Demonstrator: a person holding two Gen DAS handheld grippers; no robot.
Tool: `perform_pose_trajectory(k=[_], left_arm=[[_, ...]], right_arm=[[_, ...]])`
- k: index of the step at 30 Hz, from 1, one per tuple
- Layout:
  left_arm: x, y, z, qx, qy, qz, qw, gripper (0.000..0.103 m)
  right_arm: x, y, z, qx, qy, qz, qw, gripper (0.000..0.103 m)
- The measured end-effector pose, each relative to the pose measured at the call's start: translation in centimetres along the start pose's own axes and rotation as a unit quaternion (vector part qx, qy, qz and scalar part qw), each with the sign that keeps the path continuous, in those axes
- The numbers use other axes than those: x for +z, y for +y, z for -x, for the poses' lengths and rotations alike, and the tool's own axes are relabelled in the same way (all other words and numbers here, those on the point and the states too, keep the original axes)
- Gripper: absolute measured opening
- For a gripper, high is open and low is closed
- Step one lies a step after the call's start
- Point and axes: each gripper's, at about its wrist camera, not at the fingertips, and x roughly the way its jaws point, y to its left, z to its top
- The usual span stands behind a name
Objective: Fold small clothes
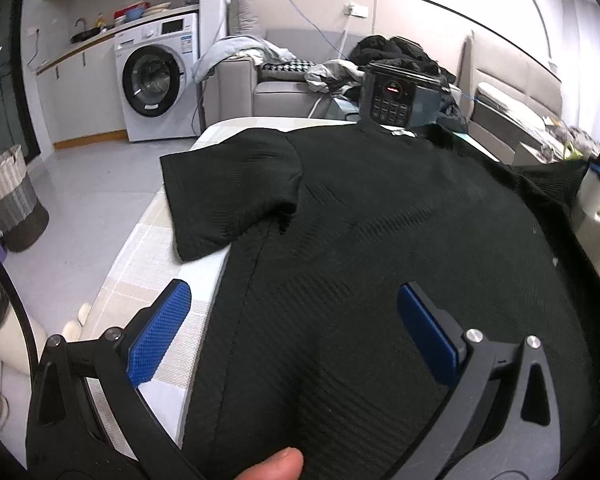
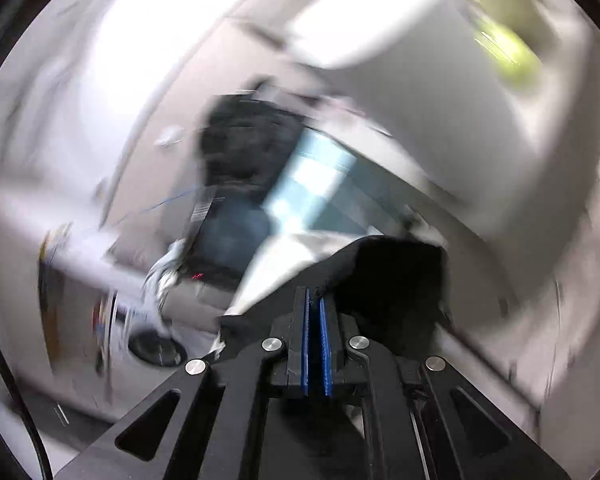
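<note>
A black ribbed T-shirt (image 1: 380,216) lies spread on the table, collar at the far side, its left sleeve (image 1: 228,196) flat toward the table's left edge. My left gripper (image 1: 292,300) is open just above the shirt's lower left part, blue pads apart, one pad over the tablecloth and one over the shirt. In the right wrist view, which is motion-blurred, my right gripper (image 2: 315,294) is shut on a fold of the black shirt (image 2: 396,276), lifted off the table.
The table has a pale checked cloth (image 1: 156,264). A black appliance with a keypad (image 1: 392,96) stands behind the collar. A sofa with piled clothes (image 1: 284,72), a washing machine (image 1: 156,80) and a woven basket (image 1: 12,200) are beyond.
</note>
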Motion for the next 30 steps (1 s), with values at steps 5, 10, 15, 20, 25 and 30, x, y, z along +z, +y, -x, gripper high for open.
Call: perform_pose_trajectory(k=[5, 10, 15, 20, 25, 30], left_arm=[[0.3, 1.1, 0.2, 0.003, -0.005, 0.019, 0.9998, 0.102], [0.2, 2.1, -0.1, 0.010, 0.000, 0.031, 0.9995, 0.102], [1.4, 6.1, -2.2, -0.001, 0.032, 0.136, 0.9901, 0.102], [2.8, 12.0, -5.0, 0.008, 0.050, 0.257, 0.9652, 0.102], [2.0, 15.0, -7.3, -0.048, 0.099, 0.350, 0.9301, 0.089], [1.0, 14.1, -8.4, -0.131, 0.113, 0.382, 0.9079, 0.085]], right_arm=[[-5.7, 11.7, -1.2, 0.106, 0.077, 0.286, 0.949, 0.005], [-17.0, 15.7, -7.2, 0.034, 0.273, 0.509, 0.816, 0.019], [-16.9, 13.0, -8.6, -0.017, 0.308, 0.475, 0.824, 0.022], [-12.9, 11.6, -6.6, 0.001, 0.238, 0.357, 0.903, 0.049], [-10.6, 11.0, -5.9, 0.033, 0.214, 0.271, 0.938, 0.050], [-10.6, 11.2, -6.0, 0.044, 0.205, 0.248, 0.946, 0.050]])
